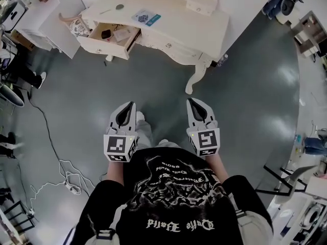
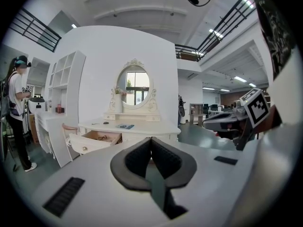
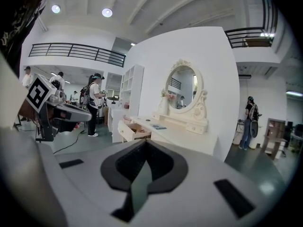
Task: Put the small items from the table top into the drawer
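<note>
Small items: I can make out two on the table top (image 1: 189,27). One is a blue-and-white card (image 1: 146,18) near the middle, the other a small dark round thing (image 1: 119,6) left of it and further back. The drawer (image 1: 102,47) at the table's left end is pulled out, with a dark object (image 1: 106,33) and a paler flat one (image 1: 121,34) already lying in it. It hangs open, presumably so drops go straight in with no extra pull.

The left gripper (image 1: 130,106) and right gripper (image 1: 191,102) are both held close in front of the person's chest. They point toward the table and are well apart from it, with bare floor between. Both pairs of jaws are pressed together with nothing between them (each gripper's own view shows the pads meeting and only the room beyond). This reads as a neutral carry pose: no reach in progress, and the person stands back from the table.

Judgement: the task is partly done and this is a gap between picks. The next move calls for a walk-up to the table, then opening the jaws over the card or the round thing. The card lies flat on the top, so it is likely hard to pinch from above; sliding it to the edge may help. A cable (image 1: 48,131) lies on the floor at the left, off the direct path.
</note>
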Demonstrator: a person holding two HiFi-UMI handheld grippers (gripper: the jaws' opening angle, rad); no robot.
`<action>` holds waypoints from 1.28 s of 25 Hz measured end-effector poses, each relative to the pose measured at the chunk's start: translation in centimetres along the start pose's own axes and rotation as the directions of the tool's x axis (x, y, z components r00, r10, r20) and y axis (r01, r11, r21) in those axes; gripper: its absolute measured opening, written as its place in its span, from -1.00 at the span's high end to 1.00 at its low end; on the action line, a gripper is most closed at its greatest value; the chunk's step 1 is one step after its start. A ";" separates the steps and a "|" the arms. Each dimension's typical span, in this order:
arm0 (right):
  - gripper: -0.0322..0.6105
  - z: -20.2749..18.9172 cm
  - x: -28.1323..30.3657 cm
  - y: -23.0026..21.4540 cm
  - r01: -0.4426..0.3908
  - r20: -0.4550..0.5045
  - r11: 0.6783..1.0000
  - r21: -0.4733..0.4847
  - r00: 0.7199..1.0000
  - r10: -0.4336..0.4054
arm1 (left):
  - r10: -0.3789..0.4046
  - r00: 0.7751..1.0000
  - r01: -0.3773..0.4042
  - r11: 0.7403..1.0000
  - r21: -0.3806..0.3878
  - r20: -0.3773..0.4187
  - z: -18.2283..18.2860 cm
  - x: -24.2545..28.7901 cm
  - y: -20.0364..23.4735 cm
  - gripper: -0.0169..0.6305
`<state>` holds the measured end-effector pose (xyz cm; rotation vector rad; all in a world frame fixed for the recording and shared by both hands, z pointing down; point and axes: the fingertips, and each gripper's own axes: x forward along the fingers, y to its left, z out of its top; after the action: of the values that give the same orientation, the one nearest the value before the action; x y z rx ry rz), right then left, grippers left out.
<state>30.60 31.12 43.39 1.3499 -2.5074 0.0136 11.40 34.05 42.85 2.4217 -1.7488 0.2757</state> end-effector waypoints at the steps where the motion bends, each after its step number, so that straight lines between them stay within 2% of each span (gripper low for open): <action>1: 0.87 0.1 0.2 -0.1 0.002 0.001 1.000 0.000 1.000 -0.002 | -0.002 1.000 0.002 1.000 -0.001 0.002 0.1 0.3 0.1 0.90; 10: 0.87 0.7 3.2 -0.5 0.020 -0.007 1.000 -0.005 1.000 -0.020 | -0.033 0.999 0.033 0.999 -0.005 0.005 0.5 3.0 2.1 0.90; 24: 0.87 2.9 12.7 -0.9 0.050 -0.041 0.999 -0.003 0.998 -0.050 | -0.057 0.998 0.057 0.998 -0.029 0.001 1.9 10.2 10.8 0.90; 32: 0.87 4.5 18.2 -1.0 0.106 -0.048 0.993 0.043 0.993 -0.104 | -0.133 0.991 0.132 0.991 -0.019 -0.021 2.7 14.7 15.5 0.90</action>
<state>20.92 15.08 43.70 1.4814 -2.4092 0.0780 1.39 15.02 43.68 2.4978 -1.5657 0.2693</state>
